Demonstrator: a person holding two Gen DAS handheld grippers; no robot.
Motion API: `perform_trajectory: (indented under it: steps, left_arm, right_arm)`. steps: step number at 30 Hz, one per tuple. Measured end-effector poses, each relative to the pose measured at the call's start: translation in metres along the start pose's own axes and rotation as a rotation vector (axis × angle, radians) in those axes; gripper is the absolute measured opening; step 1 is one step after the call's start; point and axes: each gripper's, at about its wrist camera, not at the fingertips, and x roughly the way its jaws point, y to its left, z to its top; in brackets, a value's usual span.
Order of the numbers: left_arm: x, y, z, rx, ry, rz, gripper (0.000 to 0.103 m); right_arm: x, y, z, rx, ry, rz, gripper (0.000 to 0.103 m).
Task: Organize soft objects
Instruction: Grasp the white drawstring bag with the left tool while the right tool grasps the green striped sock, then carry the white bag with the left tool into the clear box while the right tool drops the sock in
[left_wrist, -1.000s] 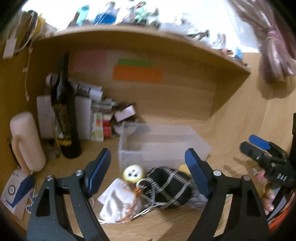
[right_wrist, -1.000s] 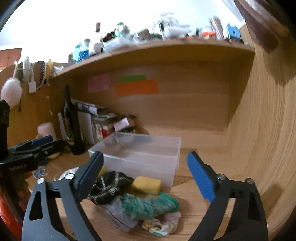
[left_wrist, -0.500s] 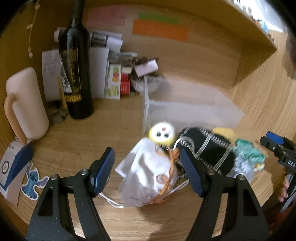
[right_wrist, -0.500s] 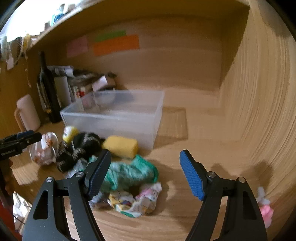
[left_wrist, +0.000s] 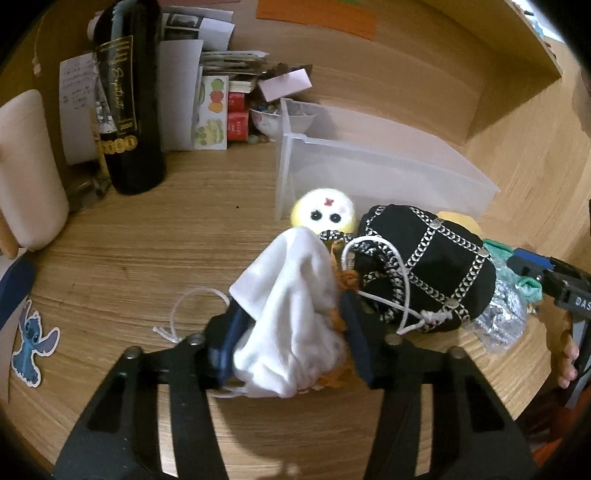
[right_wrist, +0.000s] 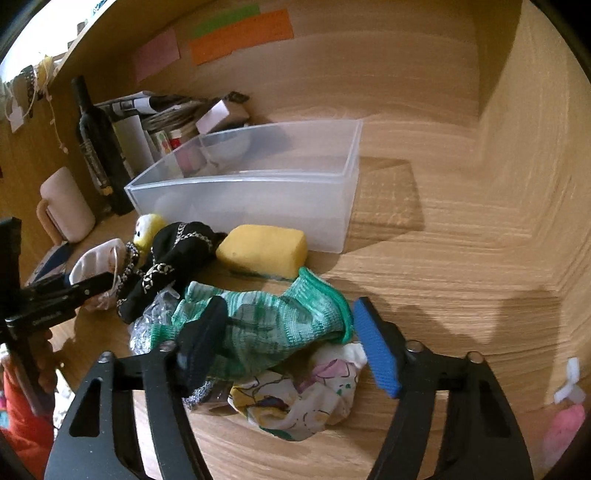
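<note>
Left hand-held gripper (left_wrist: 291, 332) clenched on the white pouch (left_wrist: 291, 314); both sets of jaws have just been closing.
Right hand-held gripper (right_wrist: 286, 339) straddles the green glove (right_wrist: 273, 321), right pad apart from it, not yet gripping. Soft things lie on the bench (right_wrist: 424, 295) before the clear bin (right_wrist: 243, 192).

The bin (right_wrist: 258, 195) stands on the desk (right_wrist: 443, 258), before it a row of soft things — pouch (left_wrist: 291, 314) leftmost, cap (left_wrist: 424, 266) beside it, sponge (right_wrist: 264, 251) against the bin's wall, glove (right_wrist: 266, 325) nearest. Behind, to the left — a bottle (left_wrist: 127, 103).
</note>
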Motion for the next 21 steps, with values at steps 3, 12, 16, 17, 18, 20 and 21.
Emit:
perform_trajectory:
  steps: [3, 12, 16, 17, 18, 20, 21]
  left_arm:
    - [-0.002, -0.003, 0.000, 0.010, -0.004, 0.000, 0.036]
    - [-0.027, -0.007, 0.004, 0.035, -0.067, 0.033, 0.019]
    - [-0.045, -0.007, 0.011, 0.037, -0.117, 0.041, 0.019]
    - [-0.049, -0.007, 0.013, 0.039, -0.132, 0.042, 0.019]
    - [-0.054, -0.008, 0.015, 0.041, -0.148, 0.041, 0.019]
    - [-0.061, -0.009, 0.020, 0.044, -0.172, 0.038, 0.019]
    - [-0.064, -0.010, 0.023, 0.047, -0.186, 0.034, 0.019]
  right_arm:
    - [0.003, 0.001, -0.001, -0.011, 0.020, 0.006, 0.040]
    - [0.001, 0.004, -0.001, -0.062, 0.000, -0.065, 0.006]
    - [-0.009, 0.004, 0.004, -0.065, -0.050, -0.067, 0.005]
    - [-0.012, 0.004, 0.006, -0.069, -0.059, -0.070, 0.005]
    - [-0.014, 0.004, 0.008, -0.072, -0.071, -0.078, 0.005]
    - [-0.016, 0.004, 0.012, -0.078, -0.076, -0.083, 0.005]
    - [-0.013, 0.002, 0.014, -0.084, -0.052, -0.076, 0.005]
